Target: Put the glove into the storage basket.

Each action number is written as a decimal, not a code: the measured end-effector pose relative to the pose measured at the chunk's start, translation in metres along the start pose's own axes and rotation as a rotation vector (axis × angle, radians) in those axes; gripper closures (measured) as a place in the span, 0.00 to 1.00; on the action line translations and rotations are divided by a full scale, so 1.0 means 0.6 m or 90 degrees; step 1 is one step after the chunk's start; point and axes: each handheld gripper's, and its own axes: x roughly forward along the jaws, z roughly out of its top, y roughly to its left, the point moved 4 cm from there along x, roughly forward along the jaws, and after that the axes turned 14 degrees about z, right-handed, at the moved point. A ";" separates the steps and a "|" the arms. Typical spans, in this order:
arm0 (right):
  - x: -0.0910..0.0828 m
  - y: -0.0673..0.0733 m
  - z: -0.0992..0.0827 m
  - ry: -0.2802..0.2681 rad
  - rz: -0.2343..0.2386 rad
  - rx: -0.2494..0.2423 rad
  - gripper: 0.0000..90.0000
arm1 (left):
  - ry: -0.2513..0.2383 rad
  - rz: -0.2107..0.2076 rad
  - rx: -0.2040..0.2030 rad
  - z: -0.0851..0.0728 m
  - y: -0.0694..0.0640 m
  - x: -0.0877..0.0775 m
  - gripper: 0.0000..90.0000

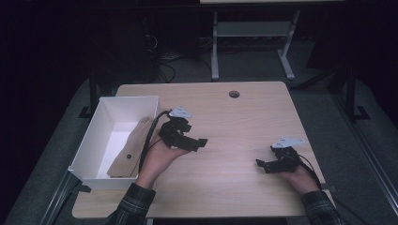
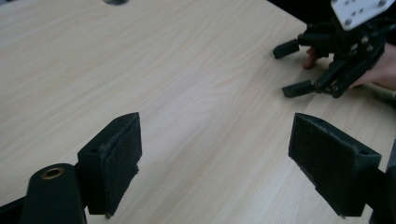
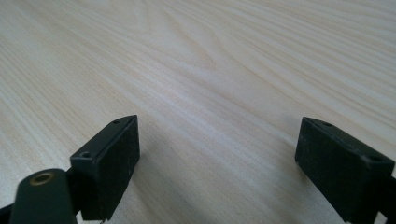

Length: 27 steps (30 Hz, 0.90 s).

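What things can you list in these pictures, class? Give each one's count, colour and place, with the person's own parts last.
table: one, light wood, centre of the high view.
hole: one, dark, round, near the table's far edge.
box: one, white, open-topped, on the table's left side.
tan object: one, flat, lying in the box along its right wall; I cannot tell what it is.
frame: one, grey metal, on the floor beyond the table.
left claw: one, black, open, right of the box.
right claw: one, black, open, near the table's right edge.
sleeves: two, plaid, bottom edge.
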 end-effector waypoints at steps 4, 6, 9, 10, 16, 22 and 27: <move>0.000 0.001 0.000 -0.001 0.001 0.004 0.15 | 0.008 -0.008 0.016 -0.018 -0.021 0.024 0.19; 0.000 0.001 0.000 -0.001 0.000 0.003 0.15 | 0.008 -0.010 0.021 -0.031 -0.031 0.038 0.19; 0.000 0.001 0.000 -0.001 0.000 0.003 0.15 | 0.020 -0.011 0.032 -0.052 -0.041 0.061 0.19; 0.000 0.001 0.000 -0.001 0.000 0.002 0.15 | 0.023 -0.012 0.031 -0.057 -0.043 0.067 0.19; 0.000 0.001 0.000 -0.001 0.001 0.003 0.15 | 0.031 0.004 0.055 -0.092 -0.049 0.104 0.19; 0.000 0.001 0.000 -0.001 0.001 0.003 0.15 | 0.026 0.021 0.070 -0.111 -0.047 0.128 0.19; 0.001 0.000 0.000 0.000 0.001 -0.005 0.15 | 0.020 0.029 0.063 -0.124 -0.041 0.141 0.19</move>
